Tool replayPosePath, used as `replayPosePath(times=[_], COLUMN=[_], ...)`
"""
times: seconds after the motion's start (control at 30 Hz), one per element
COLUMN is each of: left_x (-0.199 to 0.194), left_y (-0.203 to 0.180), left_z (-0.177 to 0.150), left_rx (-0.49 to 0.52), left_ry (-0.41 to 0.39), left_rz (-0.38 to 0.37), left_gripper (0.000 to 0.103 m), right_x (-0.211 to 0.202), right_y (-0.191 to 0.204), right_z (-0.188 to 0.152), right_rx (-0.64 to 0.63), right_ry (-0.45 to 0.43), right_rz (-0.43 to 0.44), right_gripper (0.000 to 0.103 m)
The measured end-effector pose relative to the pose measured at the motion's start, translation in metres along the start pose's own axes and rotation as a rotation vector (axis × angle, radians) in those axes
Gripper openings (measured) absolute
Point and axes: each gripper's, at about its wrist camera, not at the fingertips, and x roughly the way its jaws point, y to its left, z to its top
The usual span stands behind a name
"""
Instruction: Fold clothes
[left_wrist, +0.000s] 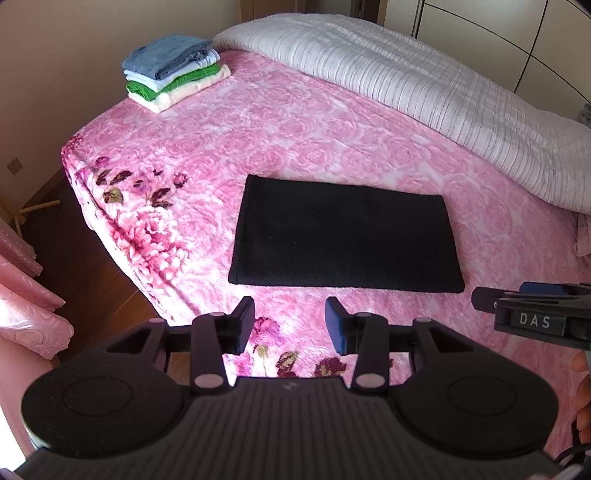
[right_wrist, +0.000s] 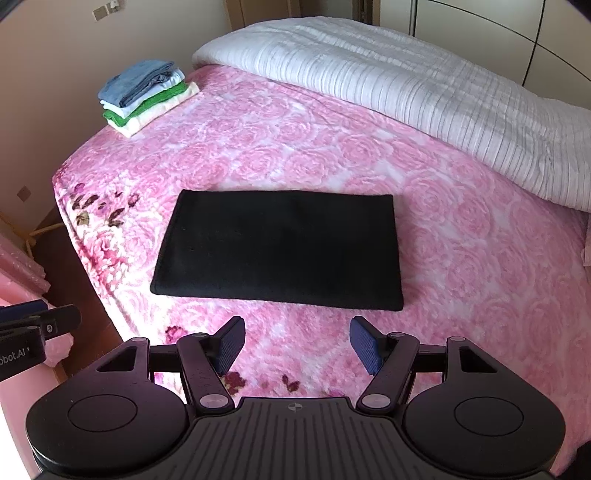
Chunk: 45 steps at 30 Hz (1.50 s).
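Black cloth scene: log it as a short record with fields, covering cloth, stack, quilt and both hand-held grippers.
black cloth: folded rectangle, flat on the pink blanket, nothing touching it
stack: folded clothes at the bed's far left corner, blue on top
quilt: white, striped, along the far side
left hand-held gripper: open, short of the cloth
right hand-held gripper: open, short of the cloth
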Motion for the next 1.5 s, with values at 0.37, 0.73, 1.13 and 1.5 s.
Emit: replayPosePath(times=[0.37, 0.73, 1.13, 1.5], left_x=[0.059, 0.151, 0.237, 0.291], left_y=[0.015, 0.04, 0.025, -0.012], left_z=[-0.013, -0.037, -0.018, 0.024], left_rx=[-0.025, -0.027, 0.005, 0.046], left_ry=[0.097, 0.178, 0.1, 0.087], left_rz=[-0.031, -0.078, -0.251, -0.303], left_gripper=[0.038, 0.036, 0.035, 0.034], right_x=[0.053, 0.134, 0.199, 0.221], right_y=[-0.037, -0.116, -0.171, -0.189], right_z=[-0.019, -0.065, -0.08, -0.083], right_rx=[0.159, 0.426, 0.916, 1.128], right_ry=[0.126, 0.289, 0.042, -0.114], right_rz=[0.034, -0.018, 0.135, 0.227], right_gripper=[0.066, 0.066, 0.066, 0.066])
